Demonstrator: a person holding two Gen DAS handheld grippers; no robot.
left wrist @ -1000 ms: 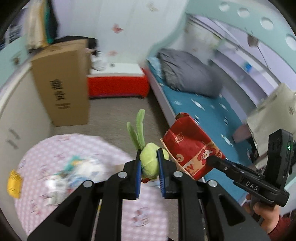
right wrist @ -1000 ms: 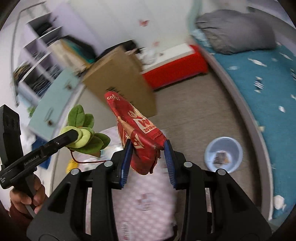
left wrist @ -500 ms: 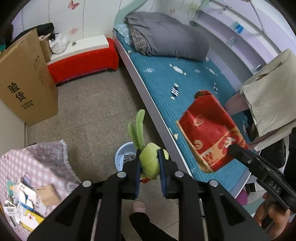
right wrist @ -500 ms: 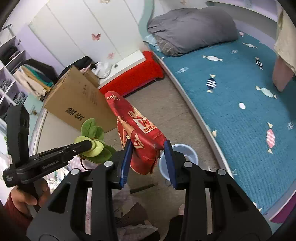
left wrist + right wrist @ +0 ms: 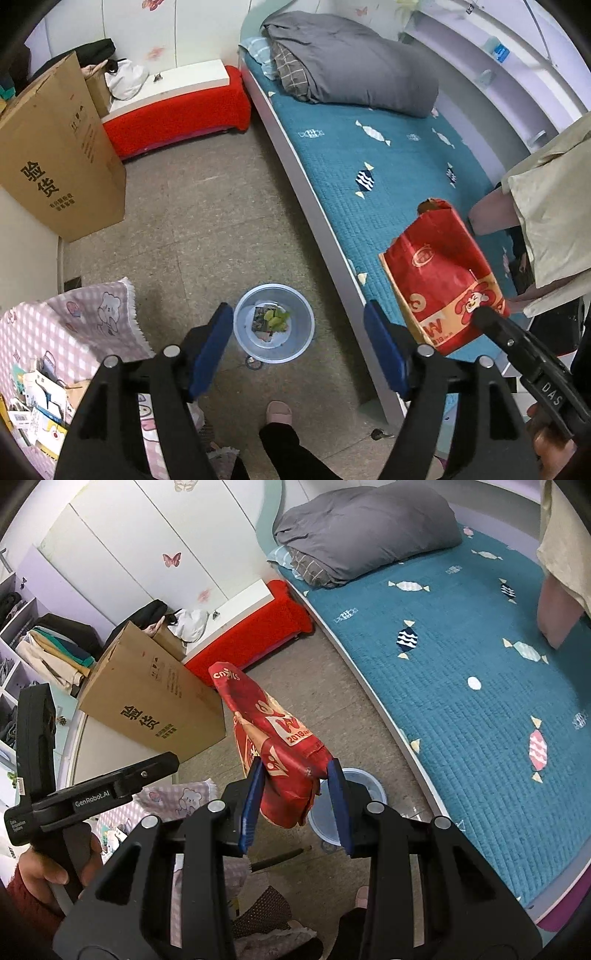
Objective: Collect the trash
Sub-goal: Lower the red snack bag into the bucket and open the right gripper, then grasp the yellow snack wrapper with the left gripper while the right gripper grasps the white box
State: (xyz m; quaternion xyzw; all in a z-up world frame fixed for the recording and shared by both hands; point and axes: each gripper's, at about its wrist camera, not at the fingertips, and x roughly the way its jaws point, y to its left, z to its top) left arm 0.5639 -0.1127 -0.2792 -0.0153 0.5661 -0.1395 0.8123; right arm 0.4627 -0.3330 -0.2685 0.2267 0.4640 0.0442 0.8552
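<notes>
Below, on the floor:
Bin: clear plastic basin (image 5: 274,324) beside the bed (image 5: 399,173), just past the feet; green plush sprig (image 5: 276,316) lying inside among scraps too small to read.
Left gripper (image 5: 298,343): jaws opening wide over the basin, nothing between the blue pads.
Right gripper (image 5: 295,801): clenched on the lower end of the red snack bag (image 5: 275,753), bag standing up from the pads.
Hidden: most of the basin in the right wrist view, behind bag and pad; right hand cut off at frame edge.
Far left: cardboard box (image 5: 55,158) and red bench (image 5: 177,107).
Near left: pink checked cloth (image 5: 74,325), clutter cropped.
Changed: plush sprig pinched by left gripper half a second ago, now down in the basin.
</notes>
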